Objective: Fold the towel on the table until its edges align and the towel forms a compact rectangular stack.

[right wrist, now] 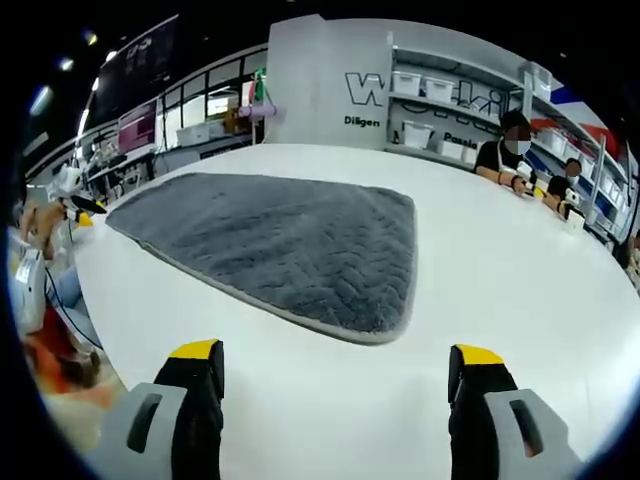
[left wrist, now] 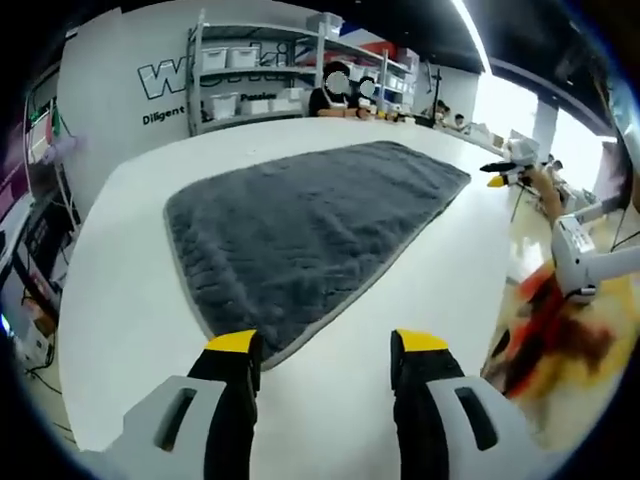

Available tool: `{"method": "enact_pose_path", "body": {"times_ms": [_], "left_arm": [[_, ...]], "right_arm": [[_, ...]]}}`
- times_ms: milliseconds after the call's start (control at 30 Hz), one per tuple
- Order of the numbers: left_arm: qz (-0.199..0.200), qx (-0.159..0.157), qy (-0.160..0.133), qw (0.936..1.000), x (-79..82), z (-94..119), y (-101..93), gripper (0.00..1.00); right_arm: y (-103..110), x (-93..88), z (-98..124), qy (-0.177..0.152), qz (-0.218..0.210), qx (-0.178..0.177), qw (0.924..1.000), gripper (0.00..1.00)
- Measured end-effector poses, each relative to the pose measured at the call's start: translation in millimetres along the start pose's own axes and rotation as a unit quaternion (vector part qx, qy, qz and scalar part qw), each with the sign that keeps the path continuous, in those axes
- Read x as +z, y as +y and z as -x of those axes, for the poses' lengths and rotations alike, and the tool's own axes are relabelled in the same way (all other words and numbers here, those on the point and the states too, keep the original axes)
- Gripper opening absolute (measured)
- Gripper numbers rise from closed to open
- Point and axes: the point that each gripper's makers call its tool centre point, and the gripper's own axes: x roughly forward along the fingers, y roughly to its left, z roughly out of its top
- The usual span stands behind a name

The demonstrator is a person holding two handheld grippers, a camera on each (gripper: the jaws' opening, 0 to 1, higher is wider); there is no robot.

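A dark grey towel (left wrist: 310,235) with a chevron texture and a pale hem lies spread flat in a single layer on the white table (left wrist: 130,300). My left gripper (left wrist: 326,345) hovers open just short of the towel's near corner, its yellow-tipped jaws wide apart with nothing between them. In the right gripper view the same towel (right wrist: 285,245) stretches from the left to the middle. My right gripper (right wrist: 336,352) is open over bare table (right wrist: 520,270), a short way in front of the towel's rounded near corner.
Metal shelves with white bins (left wrist: 255,85) and a lettered white wall (right wrist: 330,80) stand behind the table. People (right wrist: 515,150) sit at its far edge. The table's edge (left wrist: 500,310) drops to a blurred orange floor, where a white device (left wrist: 585,255) hangs.
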Motion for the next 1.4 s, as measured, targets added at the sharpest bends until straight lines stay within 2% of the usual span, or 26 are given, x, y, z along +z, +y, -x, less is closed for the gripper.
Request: {"method": "enact_pose_path", "body": {"times_ms": [167,367,467,633,800,933,1000,1033,1100,1267,1400], "left_arm": [[0.002,0.001,0.023,0.9997,-5.4,-6,7.4,0.44],[-0.003,-0.009,0.039,0.9992,-7.4,-11,3.9,0.41],[-0.005,-0.008,0.042,0.9991,-7.5,-11,4.2,0.4],[-0.004,-0.006,0.042,0.9991,-7.5,-11,4.9,0.38],[-0.005,-0.004,0.044,0.999,-7.6,-11,6.3,0.36],[-0.009,-0.001,0.044,0.999,-8.1,-11,8.2,0.34],[-0.016,0.001,0.044,0.9989,-8.5,-11,8.4,0.34],[-0.021,0.003,0.045,0.9988,-8.8,-10,8.8,0.33],[-0.02,0.003,0.045,0.9988,-8.8,-10,9.6,0.33],[-0.021,0.001,0.042,0.9989,-8.8,-9,11.5,0.32],[-0.03,0.003,0.042,0.9987,-8.9,-8,12.5,0.32]], "right_arm": [[-3,-1.0,2,0.004,0.003,-0.001,1.0,0.93],[-2,1.0,0,0.006,-0.004,0.013,0.9999,0.9],[-5,1.7,-1,0.007,-0.003,0.013,0.9999,0.88],[2,6.7,-1,0.0,-0.004,0.041,0.9992,0.81],[0,11.4,-3,0.002,-0.003,0.048,0.9988,0.74],[7,13.7,-4,0.015,0.026,0.06,0.9977,0.64],[10,5.8,-3,0.049,0.057,0.069,0.9948,0.51],[10,3.8,-4,0.059,0.074,0.069,0.9931,0.47],[8,1.8,-7,0.073,0.107,0.067,0.9893,0.44],[8,6.2,-12,0.087,0.153,0.08,0.9811,0.37],[4,4.1,-17,0.105,0.157,0.084,0.9784,0.3]]}}
